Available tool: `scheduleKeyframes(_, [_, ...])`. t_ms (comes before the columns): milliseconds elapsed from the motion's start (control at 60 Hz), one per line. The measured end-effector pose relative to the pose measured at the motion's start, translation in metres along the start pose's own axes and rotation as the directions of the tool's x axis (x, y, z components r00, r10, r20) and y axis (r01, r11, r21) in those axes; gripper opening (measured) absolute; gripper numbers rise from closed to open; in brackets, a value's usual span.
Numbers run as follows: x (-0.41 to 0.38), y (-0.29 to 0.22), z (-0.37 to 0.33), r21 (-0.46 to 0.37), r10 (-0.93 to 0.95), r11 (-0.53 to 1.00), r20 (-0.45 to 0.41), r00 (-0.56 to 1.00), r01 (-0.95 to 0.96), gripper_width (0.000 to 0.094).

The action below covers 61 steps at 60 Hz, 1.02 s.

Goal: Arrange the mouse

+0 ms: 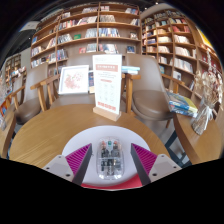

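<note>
Mouse held over a library table.
Gripper [108, 165] pinches a transparent mouse [108, 156], apparently carrying it above the round wooden table [60, 128] for placement.

Library or bookshop reading area. Tall wooden shelves [95, 30] packed with books along the back wall and the side. Round wooden table [60, 125] with a standing sign [107, 85] on it. Wooden armchairs [150, 90] drawn up around the table.
</note>
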<state>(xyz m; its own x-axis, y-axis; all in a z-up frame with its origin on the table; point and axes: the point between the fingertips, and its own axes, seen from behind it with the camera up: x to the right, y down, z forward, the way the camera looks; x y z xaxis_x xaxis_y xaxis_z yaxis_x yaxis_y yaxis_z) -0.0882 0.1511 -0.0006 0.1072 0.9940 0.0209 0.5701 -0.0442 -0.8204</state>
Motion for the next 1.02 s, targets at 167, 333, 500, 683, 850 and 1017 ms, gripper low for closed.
scheduleKeyframes(167, [-0.002, -0.013, -0.074, 0.033, 0.066, 0.997, -0.026, 0.997, -0.065, 0.0851])
scheduleKeyframes(333, [-0.021, -0.006, -0.2, 0.124, 0.094, 0.988, 0.004, 0.996, -0.094, 0.0851])
scheduleKeyframes(500, [-0.018, 0.032, -0.308, 0.162, 0.016, 0.987, -0.087, 0.996, -0.001, 0.0849])
scheduleKeyframes(683, [-0.016, 0.082, -0.383, 0.178, 0.04, 0.984, -0.117, 0.992, -0.019, 0.0854])
scheduleKeyframes(850, [-0.028, 0.112, -0.406, 0.167, 0.015, 0.986, -0.097, 0.995, 0.001, 0.0853])
scheduleKeyframes(1017, [-0.059, 0.128, -0.416, 0.14, 0.023, 0.99, -0.01, 1.0, -0.021, 0.0852])
